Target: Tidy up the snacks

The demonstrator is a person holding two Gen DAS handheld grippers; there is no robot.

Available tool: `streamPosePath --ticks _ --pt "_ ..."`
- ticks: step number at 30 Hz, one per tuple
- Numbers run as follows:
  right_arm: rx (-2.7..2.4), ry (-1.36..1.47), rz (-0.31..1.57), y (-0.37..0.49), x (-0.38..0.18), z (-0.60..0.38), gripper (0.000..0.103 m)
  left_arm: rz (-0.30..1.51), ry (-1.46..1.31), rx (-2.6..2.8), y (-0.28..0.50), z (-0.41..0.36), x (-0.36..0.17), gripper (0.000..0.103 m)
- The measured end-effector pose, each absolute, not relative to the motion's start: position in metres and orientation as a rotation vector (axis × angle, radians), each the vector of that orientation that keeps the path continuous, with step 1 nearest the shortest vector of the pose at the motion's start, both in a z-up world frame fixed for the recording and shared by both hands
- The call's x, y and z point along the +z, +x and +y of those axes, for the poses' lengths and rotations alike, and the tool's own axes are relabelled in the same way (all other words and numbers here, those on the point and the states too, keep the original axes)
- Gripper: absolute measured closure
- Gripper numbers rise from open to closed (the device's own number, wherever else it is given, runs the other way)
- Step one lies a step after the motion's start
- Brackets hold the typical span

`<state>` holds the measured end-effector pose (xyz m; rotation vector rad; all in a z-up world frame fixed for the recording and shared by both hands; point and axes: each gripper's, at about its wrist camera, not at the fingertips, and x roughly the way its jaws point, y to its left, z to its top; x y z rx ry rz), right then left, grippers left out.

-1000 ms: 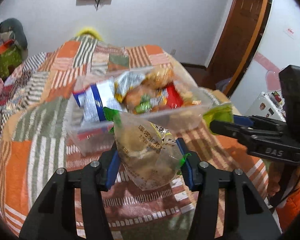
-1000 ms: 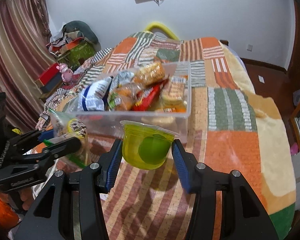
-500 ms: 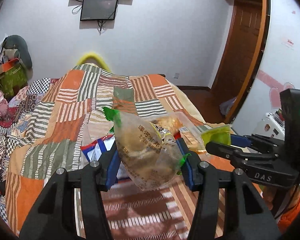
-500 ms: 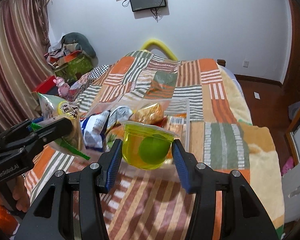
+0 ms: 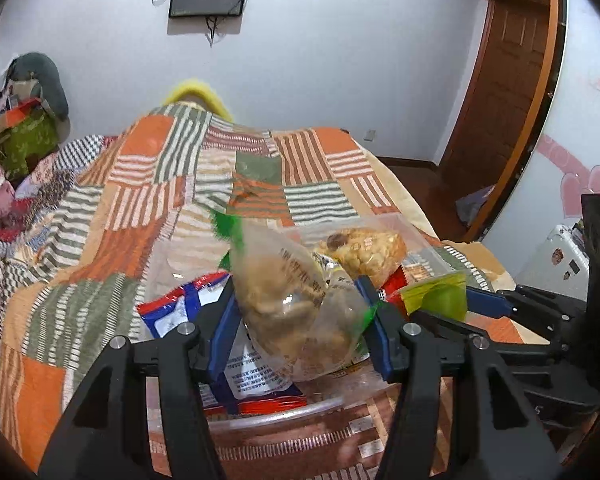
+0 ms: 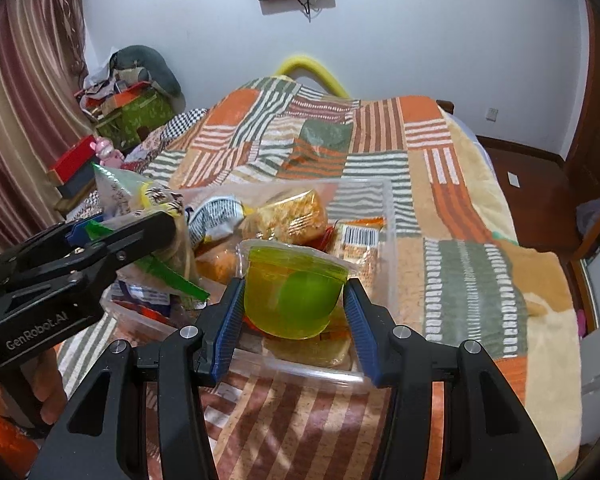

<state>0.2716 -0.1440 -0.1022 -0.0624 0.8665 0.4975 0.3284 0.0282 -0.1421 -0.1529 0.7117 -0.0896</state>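
Patchwork blanket (image 6: 384, 132) covers the bed, and my clear snack bin (image 6: 386, 216) sits on it, full of packets. My left claw (image 5: 300, 326) is squeezed onto a see-through bag of snacks (image 5: 296, 304), held just above the bin's near end. My right claw (image 6: 294, 312) is pinched on a yellow jelly cup (image 6: 292, 294) with a green ball inside, also hanging over the bin. I think the bag is light, soft and crinkly, so hold it round the fat middle. The cup looks smooth and slippery; I grip its sides gently so the foil lid won't pop.
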Motion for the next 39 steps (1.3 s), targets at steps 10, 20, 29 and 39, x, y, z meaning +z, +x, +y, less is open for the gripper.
streamPosePath --ticks 10,20,29,39 --pt "0.502 -0.093 0.890 0.265 -0.104 -0.147 0.056 0.775 -0.116 -0.075 0.321 0.029 -0.152 0.026" --pt "0.474 -0.089 0.864 0.249 -0.084 -0.165 0.047 0.731 -0.128 -0.057 0.278 0.044 -0.128 0.018" --pt "0.486 -0.050 0.691 0.203 -0.010 -0.178 0.047 0.533 -0.089 -0.046 0.210 0.044 -0.051 0.018" --pt "0.527 -0.010 0.458 0.119 0.062 -0.183 0.041 0.305 -0.050 -0.046 0.120 0.027 0.022 0.004"
